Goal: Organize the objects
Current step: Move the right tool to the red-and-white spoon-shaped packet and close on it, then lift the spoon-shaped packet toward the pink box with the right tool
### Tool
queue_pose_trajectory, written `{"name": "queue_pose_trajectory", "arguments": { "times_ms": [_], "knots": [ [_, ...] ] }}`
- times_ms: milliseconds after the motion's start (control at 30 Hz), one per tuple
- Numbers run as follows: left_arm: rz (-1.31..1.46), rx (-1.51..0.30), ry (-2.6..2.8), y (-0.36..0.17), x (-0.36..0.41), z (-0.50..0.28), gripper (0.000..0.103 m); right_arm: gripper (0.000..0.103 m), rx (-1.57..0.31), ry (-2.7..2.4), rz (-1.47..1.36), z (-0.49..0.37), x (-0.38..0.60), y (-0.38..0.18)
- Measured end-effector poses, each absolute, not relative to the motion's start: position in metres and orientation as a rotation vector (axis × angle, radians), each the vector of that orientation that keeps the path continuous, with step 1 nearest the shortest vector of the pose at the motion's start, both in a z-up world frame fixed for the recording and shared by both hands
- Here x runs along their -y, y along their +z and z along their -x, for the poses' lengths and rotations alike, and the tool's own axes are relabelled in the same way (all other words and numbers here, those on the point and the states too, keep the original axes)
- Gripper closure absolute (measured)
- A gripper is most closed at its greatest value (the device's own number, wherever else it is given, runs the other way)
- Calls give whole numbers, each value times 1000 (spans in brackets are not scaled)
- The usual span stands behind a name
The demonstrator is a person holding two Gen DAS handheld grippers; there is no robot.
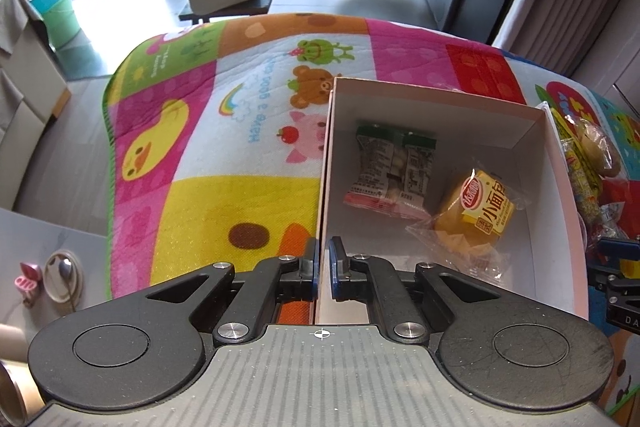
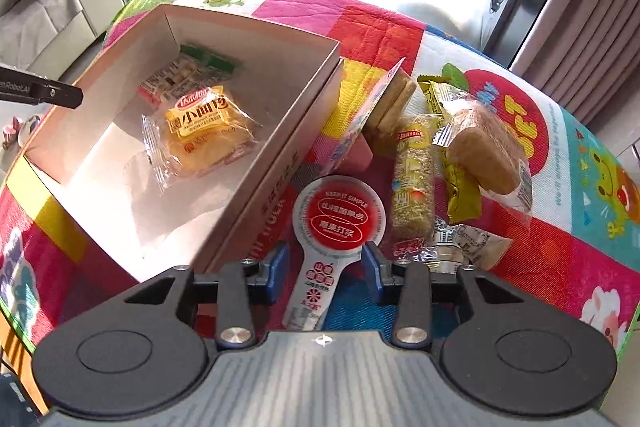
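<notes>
Both wrist views look forward and down from close above the mat [image 1: 208, 203]; left faces the box [image 1: 436, 99] head-on, right from its right side; both share it.

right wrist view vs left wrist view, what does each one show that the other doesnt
Only the right wrist view shows the red-topped paddle-shaped packet between the right gripper's open jaws, plus the whole loose snack pile: the sesame bar and the brown cake in clear wrap.

Only the left wrist view shows the left gripper, jaws nearly shut astride the box's left wall, and the mat's duck, bear and pig prints.

Both show the open cardboard box holding the yellow bread packet and the green-edged packet.
</notes>
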State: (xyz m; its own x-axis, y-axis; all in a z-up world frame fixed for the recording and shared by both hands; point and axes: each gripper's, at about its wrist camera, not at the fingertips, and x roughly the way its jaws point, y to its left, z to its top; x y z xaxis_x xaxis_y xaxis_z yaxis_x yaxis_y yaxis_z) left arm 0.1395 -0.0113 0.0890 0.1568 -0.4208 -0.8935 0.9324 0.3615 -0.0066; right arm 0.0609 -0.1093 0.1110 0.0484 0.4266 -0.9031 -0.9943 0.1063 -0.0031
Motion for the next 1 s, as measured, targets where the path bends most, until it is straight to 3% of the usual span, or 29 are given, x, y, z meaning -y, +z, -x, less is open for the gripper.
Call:
{"name": "queue_pose_trajectory", "arguments": {
  "times_ms": [200,400,500,567,600,1000],
  "knots": [
    [-638,-972,-1084,88,9,-143,96,47,-816,1303,910,-62,91,87],
    [-667,-953,-1093,86,9,-143,96,46,-807,1307,927,-61,89,87],
    [-685,-955,-1094,87,10,-142,95,56,-846,1271,914,-57,91,89],
    [-699,-954,-1101,87,11,-142,95,76,-885,1255,894,-53,95,91],
    [-706,-953,-1107,87,11,-142,95,81,-907,1239,885,-52,98,92],
    [-760,-1024,-1158,72,1,-148,95,81,-1067,1071,865,-10,143,95]
  ]
}}
